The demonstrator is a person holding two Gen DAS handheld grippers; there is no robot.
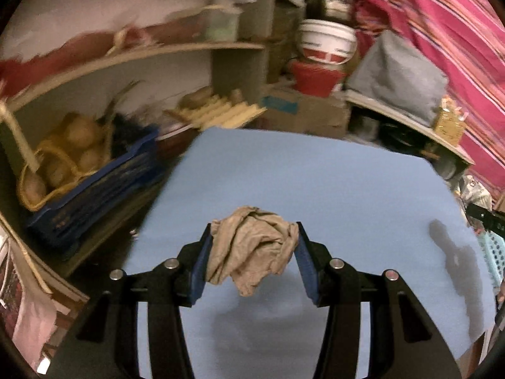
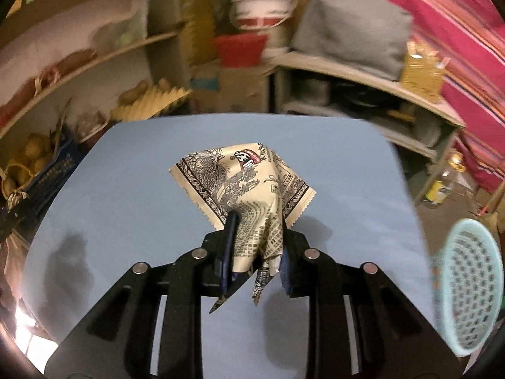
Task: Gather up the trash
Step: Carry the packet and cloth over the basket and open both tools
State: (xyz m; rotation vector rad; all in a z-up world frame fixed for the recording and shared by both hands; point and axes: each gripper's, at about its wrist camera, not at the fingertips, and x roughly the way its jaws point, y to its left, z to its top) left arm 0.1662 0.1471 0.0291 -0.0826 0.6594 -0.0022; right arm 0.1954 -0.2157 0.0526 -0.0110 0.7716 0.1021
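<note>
Left gripper (image 1: 252,240) has its jaws clamped on a crumpled tan wad of paper (image 1: 252,246), the blue pads (image 1: 202,259) pressing it from both sides, and the wad bulges out above and ahead of the fingertips with a loose tail hanging below them. It's up off the blue tabletop (image 1: 315,173), its blurred shadow lying underneath, back toward the camera. Over on the other side, the right gripper (image 2: 257,233) is pinched nearly closed around a printed snack wrapper (image 2: 243,183), cream with dark line drawings and a small red mark; the jaws bite its lower, twisted part, the wide flat end fans out ahead of the fingertips, and two pointed corners dangle beneath them. That wrapper hangs clear of the tabletop too, with its shadow under the jaws. Off to the right of the right gripper's jaws, past the table edge, sits a pale turquoise perforated basket (image 2: 470,287), well apart from the wrapper. In the left view a sliver of the same basket (image 1: 492,262) shows at the far right. Beyond both jaws the shelves are cluttered and smeared with blur.
</note>
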